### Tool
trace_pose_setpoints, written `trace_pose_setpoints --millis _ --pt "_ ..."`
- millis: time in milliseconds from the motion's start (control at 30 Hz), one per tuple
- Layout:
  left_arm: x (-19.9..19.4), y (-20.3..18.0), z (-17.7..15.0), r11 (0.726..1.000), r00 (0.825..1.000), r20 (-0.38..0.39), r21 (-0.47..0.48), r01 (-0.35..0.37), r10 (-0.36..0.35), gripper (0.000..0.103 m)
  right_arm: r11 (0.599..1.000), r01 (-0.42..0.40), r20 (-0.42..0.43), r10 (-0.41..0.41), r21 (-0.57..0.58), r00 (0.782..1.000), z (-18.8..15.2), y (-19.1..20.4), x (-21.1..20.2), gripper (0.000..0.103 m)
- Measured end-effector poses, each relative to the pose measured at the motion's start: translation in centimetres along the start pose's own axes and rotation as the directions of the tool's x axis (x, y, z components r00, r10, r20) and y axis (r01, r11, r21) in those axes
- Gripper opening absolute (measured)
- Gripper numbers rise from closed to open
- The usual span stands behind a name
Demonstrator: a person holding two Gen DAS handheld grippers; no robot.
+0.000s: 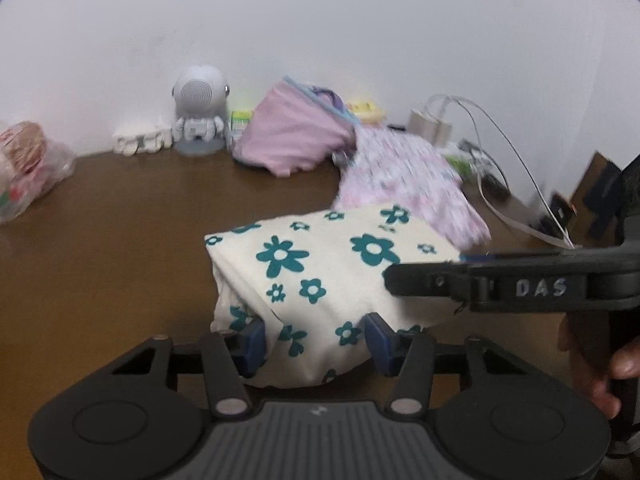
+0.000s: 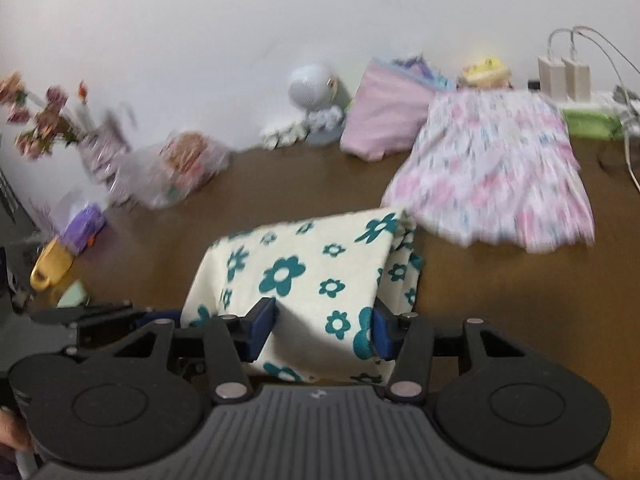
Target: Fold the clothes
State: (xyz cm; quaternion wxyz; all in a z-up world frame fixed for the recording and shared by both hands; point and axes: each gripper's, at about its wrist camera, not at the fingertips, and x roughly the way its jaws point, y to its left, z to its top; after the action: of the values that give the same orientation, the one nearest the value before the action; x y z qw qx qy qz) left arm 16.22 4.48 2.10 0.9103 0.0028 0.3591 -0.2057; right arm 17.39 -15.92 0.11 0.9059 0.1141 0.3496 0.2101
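Note:
A folded cream cloth with teal flowers (image 1: 320,276) (image 2: 304,276) hangs just above the brown table (image 1: 120,220). My left gripper (image 1: 316,342) is shut on its near edge, a blue pad pressing the bundle on each side. My right gripper (image 2: 324,334) grips the same cloth a little further along, blue pads against the fabric on both sides. In the left wrist view, one finger of the right gripper (image 1: 432,282) reaches in from the right over the cloth, with a hand (image 1: 600,368) on its handle. The left gripper's body (image 2: 100,320) shows at the left of the right wrist view.
A folded pink patterned garment (image 1: 404,176) (image 2: 492,176) lies just beyond the floral cloth. Along the wall stand a pink bag (image 1: 292,136), a grey robot toy (image 1: 200,116), chargers with cables (image 1: 430,126) and a plastic bag (image 1: 28,168). Flowers (image 2: 44,120) and a yellow cup (image 2: 50,264) sit far left.

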Motion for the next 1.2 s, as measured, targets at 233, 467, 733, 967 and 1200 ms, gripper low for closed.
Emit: trace_pose_setpoints --millis 233,467,733,967,1200 --pt "6.5 3.0 3.8 0.999 0.999 0.043 -0.036 0.017 -0.016 0.052 0.999 0.039 0.030 -0.039 0.001 0.999 4.9 -2.2 5.4 0.050" --pt "9.7 4.2 5.0 0.998 0.997 0.074 -0.061 0.030 -0.026 0.055 0.998 0.061 0.062 -0.061 0.006 0.996 6.8 -4.3 7.9 0.050" --pt "9.8 3.5 5.0 0.999 0.998 0.056 -0.044 0.018 -0.016 0.061 0.991 0.119 0.099 -0.114 -0.056 0.989 7.1 -4.5 7.8 0.056" --pt "4.6 1.3 3.7 0.999 0.994 0.102 -0.030 -0.022 0.025 0.067 0.983 0.166 0.157 -0.153 -0.073 0.976 6.4 -2.5 2.7 0.079" --pt "-4.1 -3.8 0.6 0.989 0.968 0.199 -0.019 -0.150 0.151 0.083 0.972 0.234 0.189 -0.226 -0.024 0.956 3.7 -0.8 -4.7 0.082"
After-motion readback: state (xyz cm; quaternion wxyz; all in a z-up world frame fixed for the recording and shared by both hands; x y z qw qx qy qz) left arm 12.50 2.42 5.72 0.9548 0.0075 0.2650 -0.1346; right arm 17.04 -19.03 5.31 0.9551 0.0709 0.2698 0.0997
